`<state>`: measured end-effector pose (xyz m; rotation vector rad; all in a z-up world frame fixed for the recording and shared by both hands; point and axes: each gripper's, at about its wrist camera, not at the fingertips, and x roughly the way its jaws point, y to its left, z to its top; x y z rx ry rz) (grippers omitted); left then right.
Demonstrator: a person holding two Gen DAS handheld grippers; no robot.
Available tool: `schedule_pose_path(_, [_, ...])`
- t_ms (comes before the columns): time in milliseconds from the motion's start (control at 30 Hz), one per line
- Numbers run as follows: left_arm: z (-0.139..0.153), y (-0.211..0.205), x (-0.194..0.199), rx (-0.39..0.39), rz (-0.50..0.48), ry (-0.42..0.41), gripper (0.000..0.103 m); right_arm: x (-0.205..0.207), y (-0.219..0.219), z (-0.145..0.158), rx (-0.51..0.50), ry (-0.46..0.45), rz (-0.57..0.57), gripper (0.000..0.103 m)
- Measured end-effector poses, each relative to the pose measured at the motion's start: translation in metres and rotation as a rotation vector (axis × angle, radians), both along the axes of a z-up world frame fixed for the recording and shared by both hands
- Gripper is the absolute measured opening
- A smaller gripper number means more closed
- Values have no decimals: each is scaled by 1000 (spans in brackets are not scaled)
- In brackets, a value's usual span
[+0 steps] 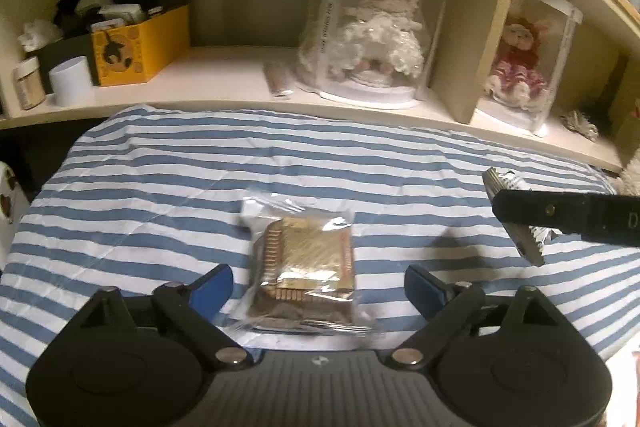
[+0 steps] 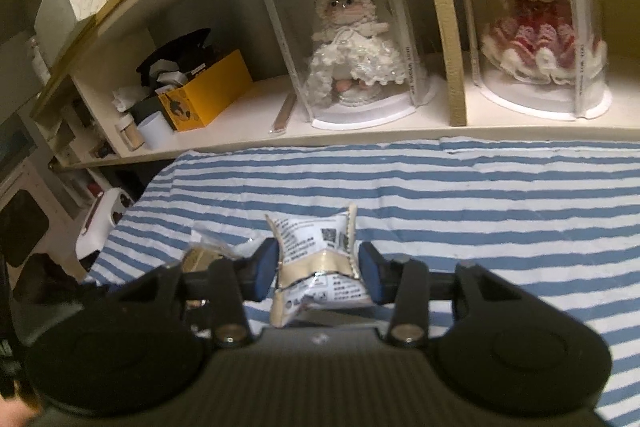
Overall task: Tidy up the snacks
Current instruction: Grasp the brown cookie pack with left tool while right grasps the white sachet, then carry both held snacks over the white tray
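A surface covered with a blue-and-white striped cloth [image 1: 160, 163] is seen below a cream wooden shelf [image 1: 224, 79], on which two plush dolls in clear cylinder cases are kept. Whether it is a bed or a tabletop cannot be told.

One clear plastic bag of brown-and-gold wrapped snacks [image 1: 306, 263] is lying on the cloth, between the blue pads of the left tool [image 1: 318, 289], which are held apart and do not press on it.

A small white-and-cream printed snack packet [image 2: 320, 259] is clamped in the right tool [image 2: 318, 273] and is held above the cloth.

No container for the snacks is seen. The task is judged to be at an early stage: one snack is lifted, one is not yet gripped.
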<state>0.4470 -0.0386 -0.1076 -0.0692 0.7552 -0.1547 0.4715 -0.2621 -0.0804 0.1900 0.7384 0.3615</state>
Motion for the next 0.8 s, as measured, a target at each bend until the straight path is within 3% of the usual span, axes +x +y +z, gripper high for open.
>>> schedule_pose_path(33, [-1,-1,2,3,3,11,76,-1,-2,0,-2,1,0,50])
schedule_pose_path(100, [-1,-1,1,31,31,4,55,-3,-6,2,-5,1,-1,50])
schedule_pose_path(400, [12,-2,-21,2,32,-13,53,-19,-20,19,-24,-19,-4,50])
schedule_pose_path(800, [59,-46,-101,-68,-95,-74,53,-81,-66,48,-38,-31,-26,50])
